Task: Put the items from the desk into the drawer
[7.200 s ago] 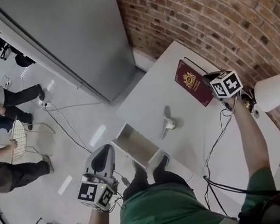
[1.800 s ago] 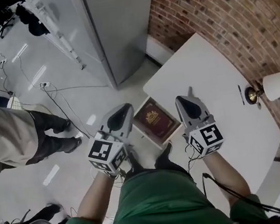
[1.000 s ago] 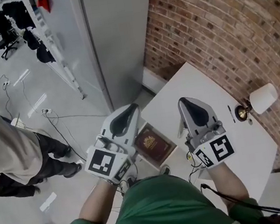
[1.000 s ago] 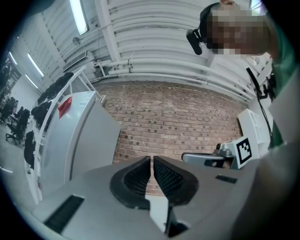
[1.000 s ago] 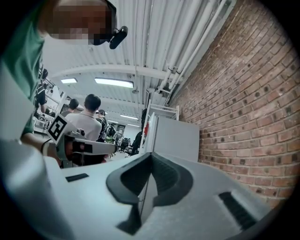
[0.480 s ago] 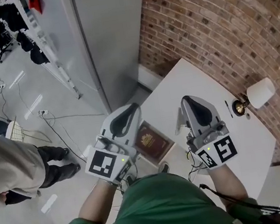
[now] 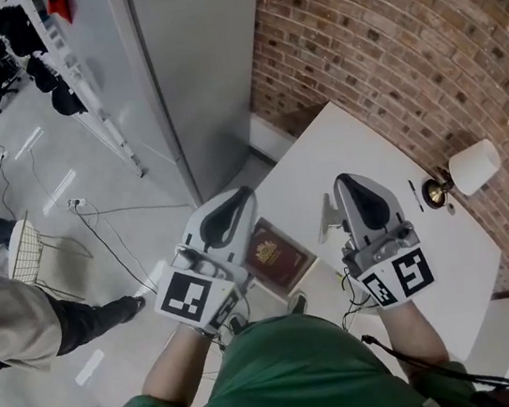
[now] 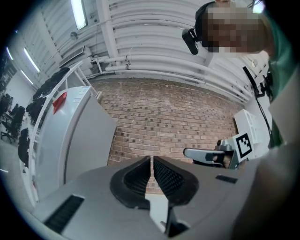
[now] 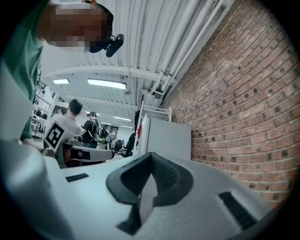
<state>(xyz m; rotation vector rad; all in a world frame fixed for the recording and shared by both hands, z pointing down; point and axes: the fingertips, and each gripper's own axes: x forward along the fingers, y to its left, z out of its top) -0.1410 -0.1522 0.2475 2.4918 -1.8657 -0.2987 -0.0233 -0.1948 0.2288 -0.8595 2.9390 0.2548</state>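
Observation:
A maroon booklet with a gold crest lies flat in the open drawer under the white desk's near corner. On the desk a small grey item shows partly behind my right gripper. Both grippers are held up level in front of my body, above the drawer and the desk edge. My left gripper is shut and empty. Beside it my right gripper is shut with nothing between its pads.
A table lamp and a dark pen are at the desk's far side by the brick wall. A tall grey cabinet stands left of the desk. People and office chairs are on the floor at left, with cables.
The booklet, on the desk under my right gripper several seconds ago, now lies in the drawer. Over the last second both grippers have stayed raised and still; a person at left walked on.

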